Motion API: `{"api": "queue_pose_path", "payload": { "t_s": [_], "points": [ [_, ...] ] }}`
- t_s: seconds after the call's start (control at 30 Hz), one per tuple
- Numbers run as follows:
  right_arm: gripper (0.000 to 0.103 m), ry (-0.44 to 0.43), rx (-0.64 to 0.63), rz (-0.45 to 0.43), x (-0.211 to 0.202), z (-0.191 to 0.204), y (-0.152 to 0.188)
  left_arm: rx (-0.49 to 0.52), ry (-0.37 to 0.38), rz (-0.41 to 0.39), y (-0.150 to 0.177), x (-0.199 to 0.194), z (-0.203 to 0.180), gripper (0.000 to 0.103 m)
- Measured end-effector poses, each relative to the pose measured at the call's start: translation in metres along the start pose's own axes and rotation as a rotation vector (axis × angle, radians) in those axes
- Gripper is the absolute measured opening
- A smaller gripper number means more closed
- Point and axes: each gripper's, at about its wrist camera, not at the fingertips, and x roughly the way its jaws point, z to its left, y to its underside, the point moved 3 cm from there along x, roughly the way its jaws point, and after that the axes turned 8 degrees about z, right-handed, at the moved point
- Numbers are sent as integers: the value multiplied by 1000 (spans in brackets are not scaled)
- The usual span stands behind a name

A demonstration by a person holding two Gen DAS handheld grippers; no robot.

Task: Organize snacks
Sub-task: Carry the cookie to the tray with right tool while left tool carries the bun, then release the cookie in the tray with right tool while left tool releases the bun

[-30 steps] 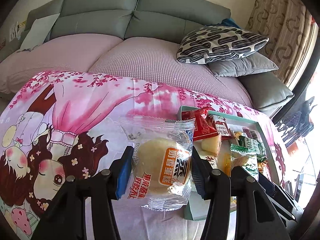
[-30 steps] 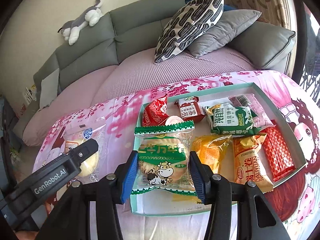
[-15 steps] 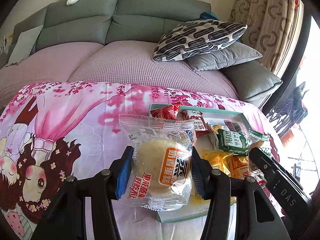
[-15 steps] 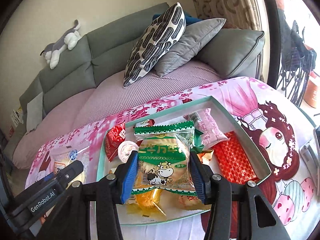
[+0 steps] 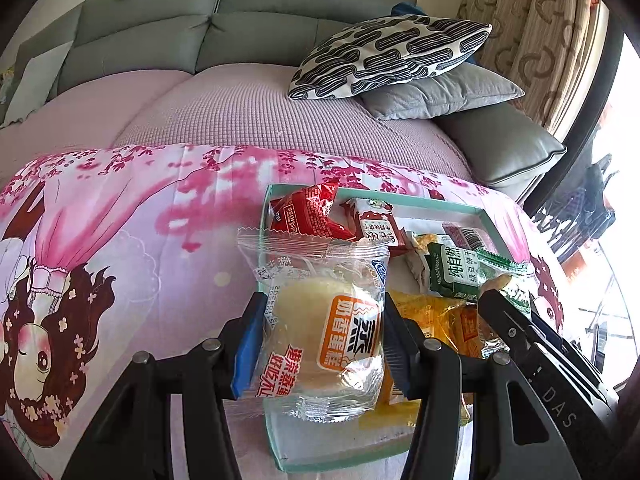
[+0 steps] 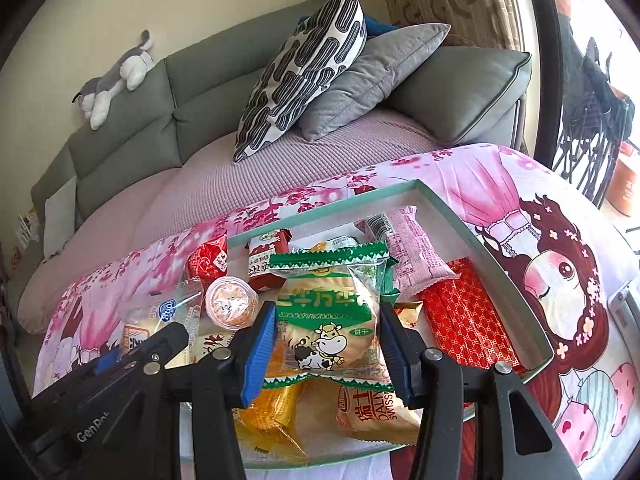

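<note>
So the left gripper [image 5: 322, 344] is clamped on a clear-wrapped steamed cake [image 5: 324, 336], blue pads squeezing both sides, and the pack hangs over the near-left corner of the teal tray [image 5: 486, 216]. The right gripper [image 6: 326, 350] is doing the same with a green-edged cow biscuit pack [image 6: 330, 332], pinched between its pads and held above the middle of the tray. From the right wrist view, under that pack sit an orange candy pack [image 6: 272, 412] at 7 o'clock and a gold Swiss roll pack [image 6: 372, 412] at 5 o'clock. At 3 o'clock there's a red patterned wafer pack [image 6: 468, 320], at 1 o'clock a pink wrapped bar [image 6: 416, 248], at 11 o'clock a red jujube packet [image 6: 264, 260] and, nearer, a little jelly cup [image 6: 231, 304]. The tray rests on a pink cartoon tablecloth [image 5: 120, 232], with a grey sofa [image 5: 160, 20] past it at 12 o'clock holding a black-and-white pillow [image 5: 392, 56] and a plush toy [image 6: 116, 80].
</note>
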Motion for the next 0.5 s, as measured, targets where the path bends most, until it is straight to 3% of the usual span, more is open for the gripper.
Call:
{"api": "queue_pose_path", "payload": {
  "t_s": [0.5],
  "points": [
    [53, 42, -66, 45, 14, 8, 5, -13, -9, 43, 4, 17, 4, 56]
  ]
}}
